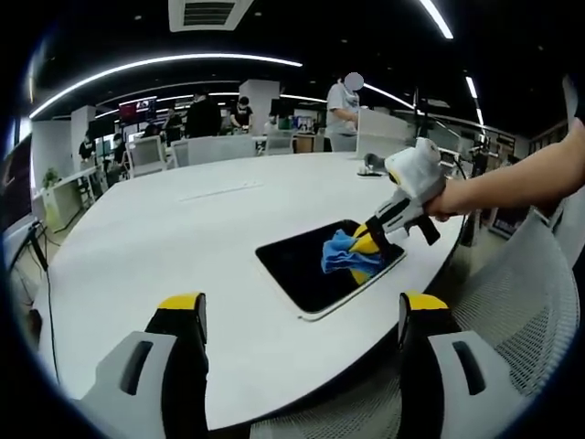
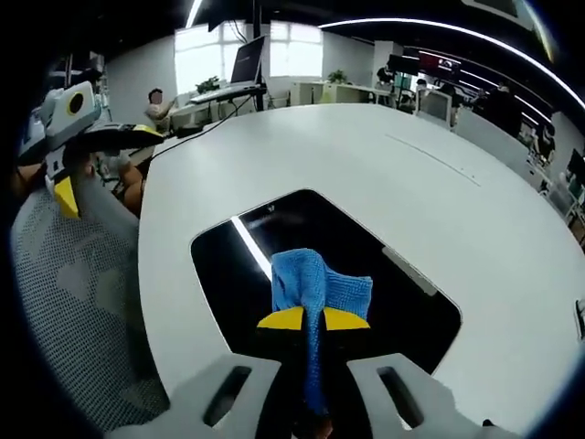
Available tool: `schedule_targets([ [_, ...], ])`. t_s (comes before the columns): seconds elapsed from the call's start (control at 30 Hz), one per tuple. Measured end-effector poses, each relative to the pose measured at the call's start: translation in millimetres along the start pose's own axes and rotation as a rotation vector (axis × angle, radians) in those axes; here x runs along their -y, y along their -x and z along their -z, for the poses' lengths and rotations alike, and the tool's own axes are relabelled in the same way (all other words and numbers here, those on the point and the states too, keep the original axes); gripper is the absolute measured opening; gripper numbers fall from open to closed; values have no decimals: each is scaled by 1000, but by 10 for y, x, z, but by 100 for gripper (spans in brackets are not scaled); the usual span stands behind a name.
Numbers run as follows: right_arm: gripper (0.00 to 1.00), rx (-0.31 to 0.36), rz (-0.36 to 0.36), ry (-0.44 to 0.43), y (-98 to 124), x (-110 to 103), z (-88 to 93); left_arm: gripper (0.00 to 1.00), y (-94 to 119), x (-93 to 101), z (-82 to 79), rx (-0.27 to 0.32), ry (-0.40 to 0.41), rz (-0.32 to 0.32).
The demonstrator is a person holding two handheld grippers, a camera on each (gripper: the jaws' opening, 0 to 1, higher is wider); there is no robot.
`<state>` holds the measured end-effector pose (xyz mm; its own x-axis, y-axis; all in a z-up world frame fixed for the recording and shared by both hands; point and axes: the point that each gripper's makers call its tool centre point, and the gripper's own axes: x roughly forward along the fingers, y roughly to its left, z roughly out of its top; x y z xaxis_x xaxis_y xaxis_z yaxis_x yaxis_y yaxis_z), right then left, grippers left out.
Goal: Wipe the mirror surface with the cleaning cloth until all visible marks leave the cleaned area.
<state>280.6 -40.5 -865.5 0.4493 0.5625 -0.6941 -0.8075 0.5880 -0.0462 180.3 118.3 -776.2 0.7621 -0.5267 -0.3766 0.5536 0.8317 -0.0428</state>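
Note:
A dark mirror (image 1: 306, 267) lies flat on the white table (image 1: 183, 229), near its right edge. In the right gripper view the mirror (image 2: 238, 265) reflects a ceiling light strip. My right gripper (image 2: 313, 318) is shut on a blue cleaning cloth (image 2: 315, 285) that rests on the glass. From the left gripper view, the right gripper (image 1: 370, 240) comes in from the right, held by a person's hand, pressing the cloth (image 1: 345, 255) on the mirror's far right part. My left gripper (image 1: 302, 306) is open, held back above the table's near edge. The left gripper (image 2: 64, 197) also shows at far left.
Mesh chairs (image 1: 512, 311) stand beside the table's right edge, and one chair (image 2: 73, 293) sits left of the mirror. Several people (image 1: 343, 105) and desks with monitors (image 2: 247, 59) fill the office behind. A small item (image 1: 370, 166) lies at the table's far end.

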Motion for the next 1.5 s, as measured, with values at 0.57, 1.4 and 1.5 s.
schedule_targets([
  [0.57, 0, -35, 100, -2, -213, 427, -181, 84, -9, 3, 14, -12, -2, 1],
  [1.4, 0, -115, 226, 207, -338, 641, -328, 84, -2, 52, 3, -16, 0, 8],
  [1.5, 0, -114, 228, 199, -338, 649, -326, 84, -3, 49, 4, -15, 0, 8],
])
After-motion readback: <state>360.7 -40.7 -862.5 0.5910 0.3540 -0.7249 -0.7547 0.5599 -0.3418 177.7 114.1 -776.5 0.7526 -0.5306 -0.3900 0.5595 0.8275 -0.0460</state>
